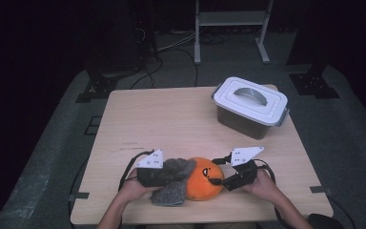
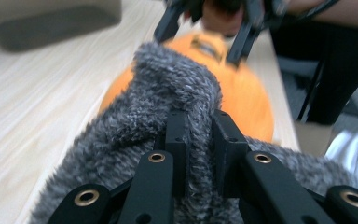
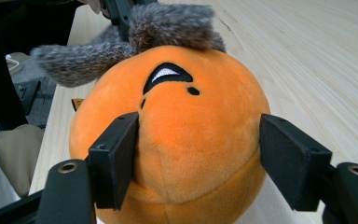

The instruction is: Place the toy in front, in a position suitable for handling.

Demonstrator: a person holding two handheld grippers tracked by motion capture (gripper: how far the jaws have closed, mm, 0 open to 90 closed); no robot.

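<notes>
One orange plush ball point(image 1: 204, 179) at near table point(image 1: 171, 119) edge, between two grippers. Left gripper point(image 2: 199, 140) jaws narrow, pinching grey fuzzy cloth point(image 2: 168, 93) draped on ball. Right gripper point(image 3: 198, 161) jaws wide, straddling ball, left jaw touching plush. Risk: pulling cloth could roll ball off edge; loose jaws may slip. One lidded box point(image 1: 250, 106) far right.
</notes>
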